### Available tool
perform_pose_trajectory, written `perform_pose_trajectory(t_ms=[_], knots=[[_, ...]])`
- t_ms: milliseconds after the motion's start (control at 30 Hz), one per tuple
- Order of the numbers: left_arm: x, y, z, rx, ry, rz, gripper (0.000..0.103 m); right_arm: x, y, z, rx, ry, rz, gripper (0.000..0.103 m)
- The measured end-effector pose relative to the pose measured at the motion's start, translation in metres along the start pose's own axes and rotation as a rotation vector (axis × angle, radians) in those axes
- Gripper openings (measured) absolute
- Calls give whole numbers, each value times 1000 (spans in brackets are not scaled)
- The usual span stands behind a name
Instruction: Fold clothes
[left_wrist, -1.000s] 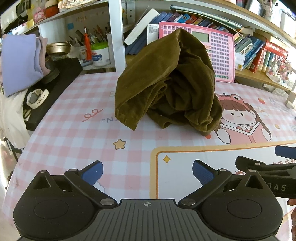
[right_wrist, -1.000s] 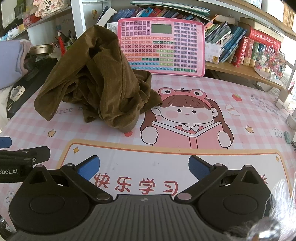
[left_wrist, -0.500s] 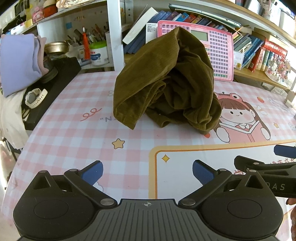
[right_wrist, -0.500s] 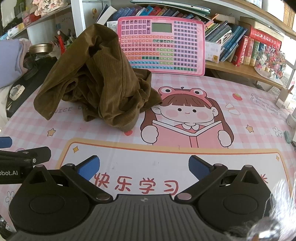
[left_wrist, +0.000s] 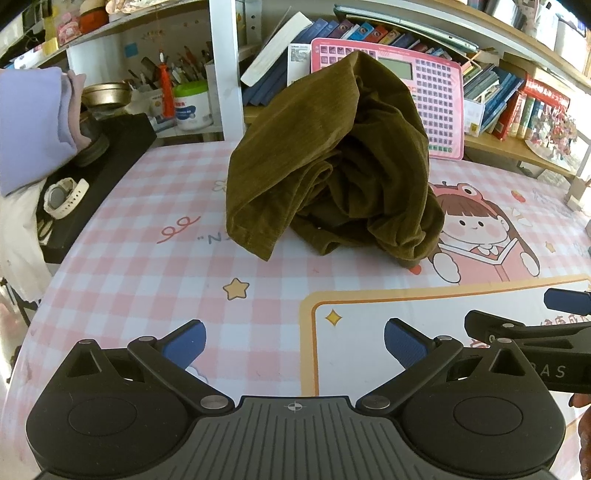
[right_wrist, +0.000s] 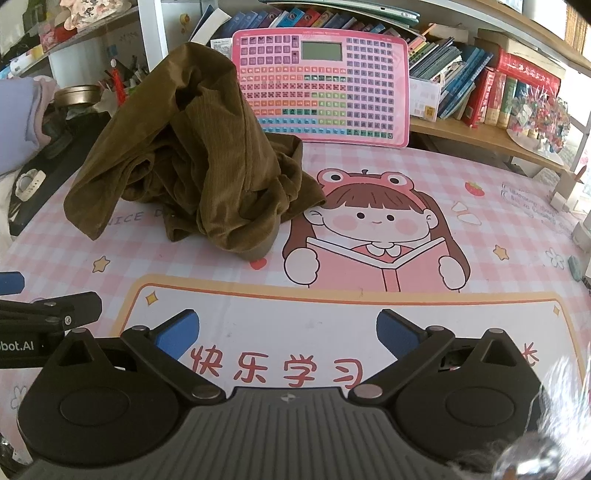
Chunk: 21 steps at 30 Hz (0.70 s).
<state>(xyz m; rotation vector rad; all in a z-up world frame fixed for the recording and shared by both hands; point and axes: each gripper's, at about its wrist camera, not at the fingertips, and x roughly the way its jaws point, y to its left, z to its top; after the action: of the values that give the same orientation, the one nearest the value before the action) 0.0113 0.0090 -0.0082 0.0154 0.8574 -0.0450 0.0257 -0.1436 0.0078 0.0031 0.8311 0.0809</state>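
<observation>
while both tools hover low over the near edge of the table, the left gripper (left_wrist: 294, 345) has its blue-padded fingers spread wide with nothing between them, and the right gripper (right_wrist: 287, 334) is likewise spread wide and empty. in the left wrist view the right tool's arm pokes in from the right edge, just beside the left one; in the right wrist view the left tool shows at the left edge.

the olive-brown corduroy garment (left_wrist: 332, 166) sits unfolded in a tall crumpled heap on the far-left part of the pink checked tablecloth (left_wrist: 129, 280), well apart from both grippers. one flap hangs down toward the near left, and the right lower edge of the heap touches the printed cartoon girl (right_wrist: 373, 229), covering a bit of her hair. the heap rises in front of a pink toy keyboard panel (right_wrist: 332, 85) that leans upright at the far edge of the table, hiding its left corner in the right wrist view.

behind the panel, shelves hold rows of books (right_wrist: 480, 88). at the far left a white wristwatch (left_wrist: 64, 197) lies on a black surface, with a lilac cloth (left_wrist: 29, 125) bundled beside it and a white jar (left_wrist: 192, 105) on the shelf behind.
</observation>
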Motion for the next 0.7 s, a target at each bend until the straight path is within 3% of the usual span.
perform_pose_trajectory(t_ms=[333, 700], knots=[[14, 15, 8, 20, 15, -55, 103, 9, 10, 10, 25, -9, -3, 103], [22, 53, 34, 28, -59, -60, 103, 28, 24, 41, 41, -73, 22, 103]])
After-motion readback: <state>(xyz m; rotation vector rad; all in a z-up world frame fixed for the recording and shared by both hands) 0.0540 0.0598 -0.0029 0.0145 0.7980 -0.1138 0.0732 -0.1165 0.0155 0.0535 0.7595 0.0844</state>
